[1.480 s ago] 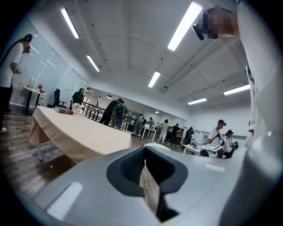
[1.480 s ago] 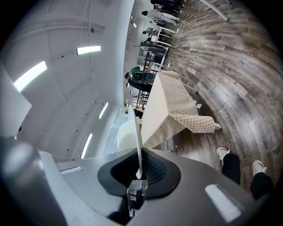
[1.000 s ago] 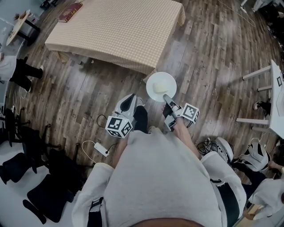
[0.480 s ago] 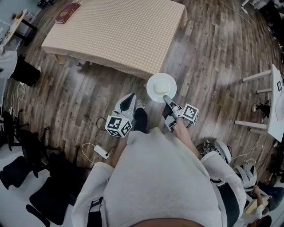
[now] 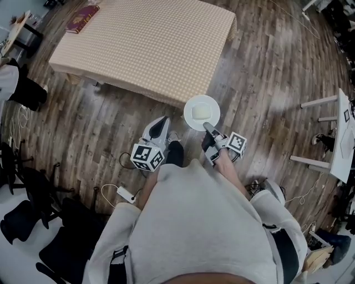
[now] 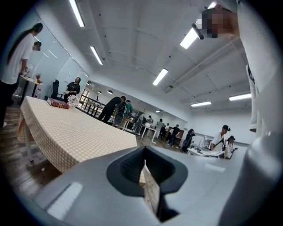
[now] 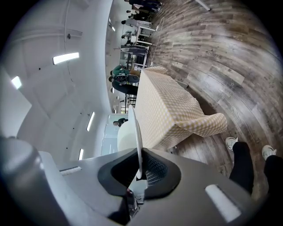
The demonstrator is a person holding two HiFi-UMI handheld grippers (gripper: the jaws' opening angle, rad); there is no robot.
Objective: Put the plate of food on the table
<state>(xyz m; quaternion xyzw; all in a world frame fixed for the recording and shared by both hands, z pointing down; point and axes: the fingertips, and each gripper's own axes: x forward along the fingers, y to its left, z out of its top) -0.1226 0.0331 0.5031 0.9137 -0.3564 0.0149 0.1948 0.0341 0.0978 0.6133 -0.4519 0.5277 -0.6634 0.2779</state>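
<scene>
Right gripper (image 5: 207, 127): jaws closed tight on the rim of the white plate (image 5: 194, 104), which sticks out toward 11 o'clock from it. Pale food (image 5: 200, 112) sits mid-plate. The plate is off the table (image 5: 150, 44), just beside the checked cloth's near edge, about 5 o'clock from the tabletop's middle. Left gripper (image 5: 161, 122): jaws together, nothing between them, at 9 o'clock of the right one.

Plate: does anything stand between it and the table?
Nothing visible does. The right gripper holds the plate by its rim over the floor, just short of the table. Only a book lies on it, at the far corner.
</scene>
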